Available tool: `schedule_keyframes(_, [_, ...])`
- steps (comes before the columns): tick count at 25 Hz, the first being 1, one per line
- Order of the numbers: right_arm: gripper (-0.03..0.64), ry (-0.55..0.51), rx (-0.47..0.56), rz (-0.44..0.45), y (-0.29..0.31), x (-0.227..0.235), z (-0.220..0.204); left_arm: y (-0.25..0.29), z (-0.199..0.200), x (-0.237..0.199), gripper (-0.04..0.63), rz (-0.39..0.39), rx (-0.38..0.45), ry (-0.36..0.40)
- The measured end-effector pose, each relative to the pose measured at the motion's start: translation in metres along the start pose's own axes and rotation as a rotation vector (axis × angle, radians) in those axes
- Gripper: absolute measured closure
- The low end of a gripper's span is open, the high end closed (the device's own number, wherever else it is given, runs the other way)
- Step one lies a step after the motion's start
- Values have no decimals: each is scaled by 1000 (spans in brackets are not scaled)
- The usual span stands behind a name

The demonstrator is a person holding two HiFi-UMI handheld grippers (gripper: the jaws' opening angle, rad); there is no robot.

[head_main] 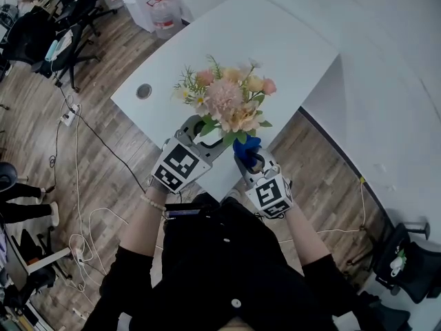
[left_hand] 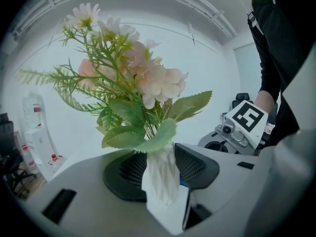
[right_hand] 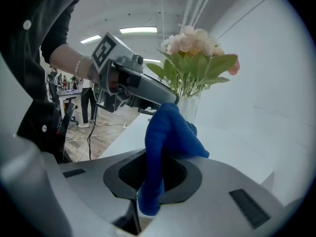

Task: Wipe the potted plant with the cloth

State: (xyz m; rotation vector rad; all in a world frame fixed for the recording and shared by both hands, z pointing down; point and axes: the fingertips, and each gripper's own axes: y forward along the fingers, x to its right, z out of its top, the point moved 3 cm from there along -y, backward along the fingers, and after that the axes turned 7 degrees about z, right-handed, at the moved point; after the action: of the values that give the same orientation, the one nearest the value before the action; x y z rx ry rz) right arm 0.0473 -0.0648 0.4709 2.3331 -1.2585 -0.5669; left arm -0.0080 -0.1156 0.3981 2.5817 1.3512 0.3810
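Left tongs (left_hand: pixel 161 166) clamp the white vase (left_hand: pixel 159 184); right tongs (right_hand: pixel 159 176) clamp the blue cloth (right_hand: pixel 171 131).

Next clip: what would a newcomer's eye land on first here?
A pink and peach flower bouquet stands out at the near edge of the white table, its ribbed white vase clamped in the left gripper. Just to its right, the right gripper grips a bright blue cloth, held close to the vase.

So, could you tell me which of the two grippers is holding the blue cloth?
The right gripper: the blue cloth is pinched between its jaws, while the left gripper is clamped on the plant's white vase.
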Motion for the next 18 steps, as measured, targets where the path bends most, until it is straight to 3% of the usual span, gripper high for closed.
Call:
schedule_keyframes(13, [537,132,-169,19,37,-4,-48,-1,-1,0,405,4,-4,-2])
schedule_keyframes(18, [537,364,-188,1,47,-6,-56,-2,1,0,405,5,-3,-4])
